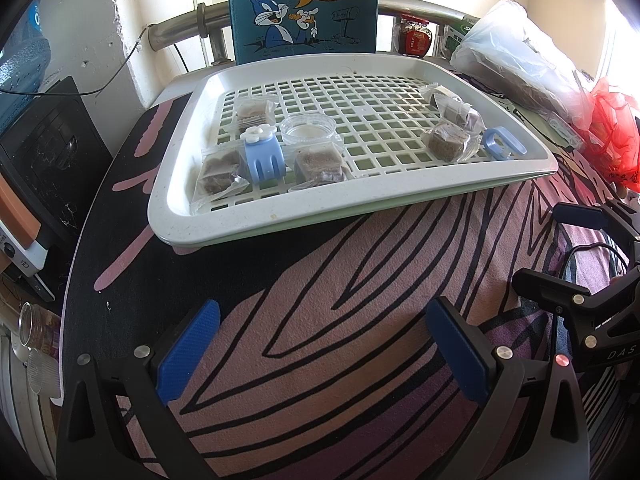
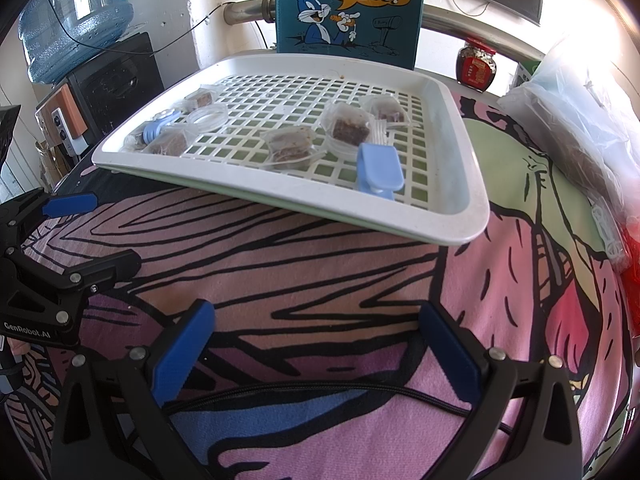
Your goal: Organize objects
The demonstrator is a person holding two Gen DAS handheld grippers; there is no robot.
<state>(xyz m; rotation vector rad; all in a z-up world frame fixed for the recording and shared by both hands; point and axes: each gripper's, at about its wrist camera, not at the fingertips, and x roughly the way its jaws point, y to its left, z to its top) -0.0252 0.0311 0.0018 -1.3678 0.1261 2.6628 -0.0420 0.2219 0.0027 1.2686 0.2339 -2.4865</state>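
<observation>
The right hand-held gripper (image 2: 316, 344), black-framed with blue ribbed pads, hangs over the pink cartoon-print cloth (image 2: 320, 272) with its jaws spread wide and nothing between them; the left hand-held gripper (image 1: 322, 344) does the same, equally empty. Both face the white plastic grid tray (image 2: 464, 184), which lies ahead at twelve o'clock. In the right wrist view the pale blue plastic hair claw clip (image 2: 378, 172) sits near the tray's front edge at about one o'clock, its long axis running roughly from eleven to five o'clock, just beside a clear-wrapped brown snack cube (image 2: 350, 128). A second pale blue claw clip with a white flower (image 1: 262, 156) lies at about eleven o'clock in the left view, teeth pointing toward the camera, touching a clear round plastic dish (image 1: 308, 130). By this layout the right gripper is probably nearer the plain clip, the left nearer the flowered one.
</observation>
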